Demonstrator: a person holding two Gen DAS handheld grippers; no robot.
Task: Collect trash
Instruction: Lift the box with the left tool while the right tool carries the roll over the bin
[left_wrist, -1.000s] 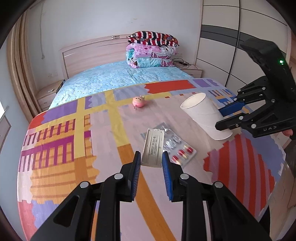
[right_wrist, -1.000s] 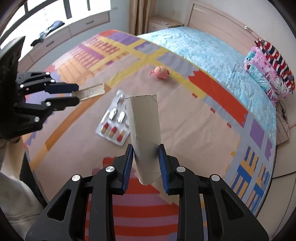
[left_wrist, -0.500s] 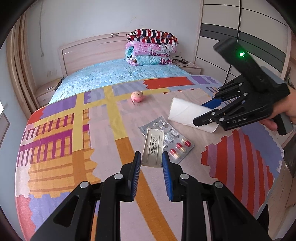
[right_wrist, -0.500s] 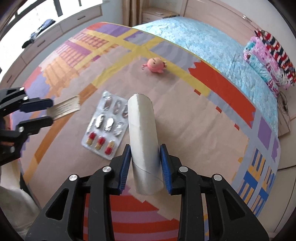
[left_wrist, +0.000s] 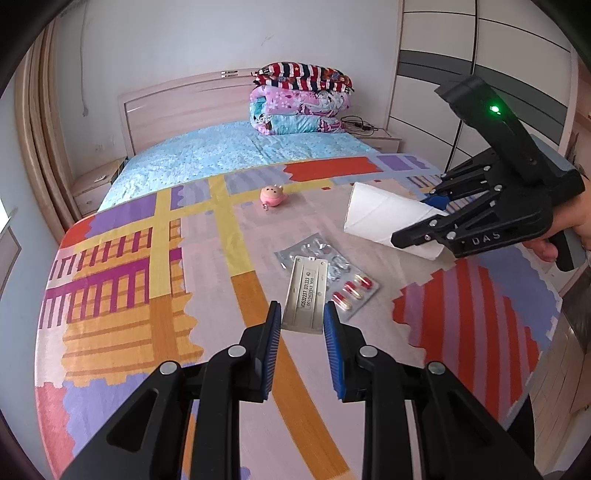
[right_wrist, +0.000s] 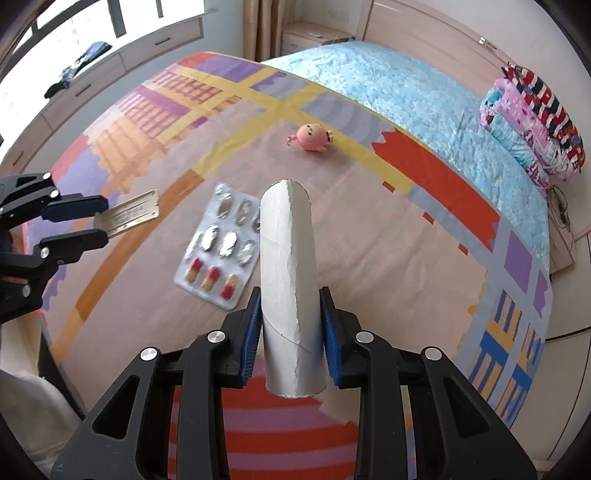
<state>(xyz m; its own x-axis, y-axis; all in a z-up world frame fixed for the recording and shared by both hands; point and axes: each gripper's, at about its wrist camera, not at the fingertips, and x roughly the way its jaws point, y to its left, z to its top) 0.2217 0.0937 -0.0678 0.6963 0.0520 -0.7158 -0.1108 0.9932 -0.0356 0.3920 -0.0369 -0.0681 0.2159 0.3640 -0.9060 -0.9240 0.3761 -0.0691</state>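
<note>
My left gripper (left_wrist: 301, 314) is shut on a grey printed foil strip (left_wrist: 306, 291), held above the bedspread; in the right wrist view the same gripper (right_wrist: 101, 219) and strip (right_wrist: 133, 214) show at the left edge. My right gripper (right_wrist: 290, 321) is shut on a white cardboard tube (right_wrist: 288, 258), which sticks out forward past the pads. The left wrist view shows that tube (left_wrist: 384, 221) tilted over, off to the right, in the right gripper (left_wrist: 421, 218). A blister pack (right_wrist: 218, 254) with three red-and-yellow capsules lies flat on the bed between the two grippers.
A small pink toy (right_wrist: 312, 137) lies farther up the patterned bedspread (left_wrist: 147, 295). Folded quilts (left_wrist: 301, 99) are stacked at the headboard. A wardrobe (left_wrist: 480, 55) stands to the right, bedside cabinets flank the bed, and a hand (left_wrist: 569, 229) holds the right gripper near the bed's edge.
The right gripper has tipped the tube from upright to a slant and carried it a little over the bedspread. The left gripper and its strip have stayed put.
</note>
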